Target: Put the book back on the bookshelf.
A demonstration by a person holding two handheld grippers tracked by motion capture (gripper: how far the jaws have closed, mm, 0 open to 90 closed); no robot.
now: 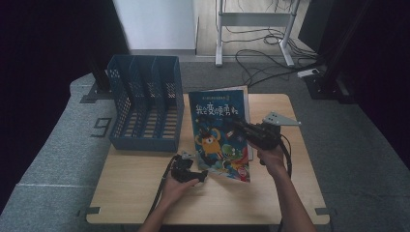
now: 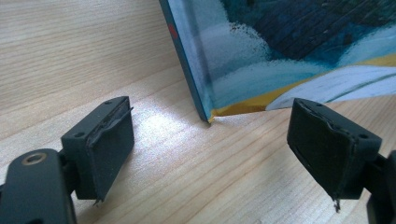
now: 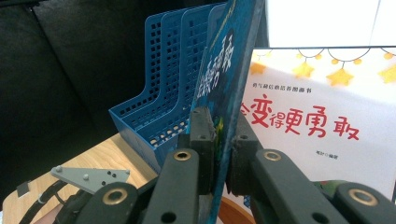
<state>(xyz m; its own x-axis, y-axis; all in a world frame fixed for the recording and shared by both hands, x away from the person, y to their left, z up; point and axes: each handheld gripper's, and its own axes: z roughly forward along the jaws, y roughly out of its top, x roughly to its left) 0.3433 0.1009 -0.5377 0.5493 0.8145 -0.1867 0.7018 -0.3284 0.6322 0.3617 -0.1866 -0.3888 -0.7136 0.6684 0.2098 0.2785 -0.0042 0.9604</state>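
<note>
Resting low on the table (image 1: 145, 193) at the near edge, the left gripper (image 1: 189, 173) had its jaws wide apart, with nothing between them; in the left gripper view its pads (image 2: 109, 140) framed the bottom corner of the book (image 2: 280, 51), which touched the wood just ahead of them. That corner looked to be the pivot on which the book stood tilted. Farther in, the right gripper (image 1: 251, 133) was clamped on the book's right edge, the cover pinched between its two jaws, as the right gripper view showed plainly with the blue cover (image 3: 224, 70) rising edge-on from between the pads. Behind the raised cover a second book (image 3: 322, 121) with red characters and a white cover lay beneath or behind it; whether it touched the first could not be told. Beyond both, at the far left of the table, stood the blue file rack (image 1: 145, 104), its slots seemingly unfilled and well apart from the book.

The step in hand seemed to be lifting the book upright, the rack being its likely goal. The next move probably called for the left gripper to close on the near spine corner, steadying the book so that both hands could carry it over and lower it, spine down, into one slot without the loose cover splaying
</note>
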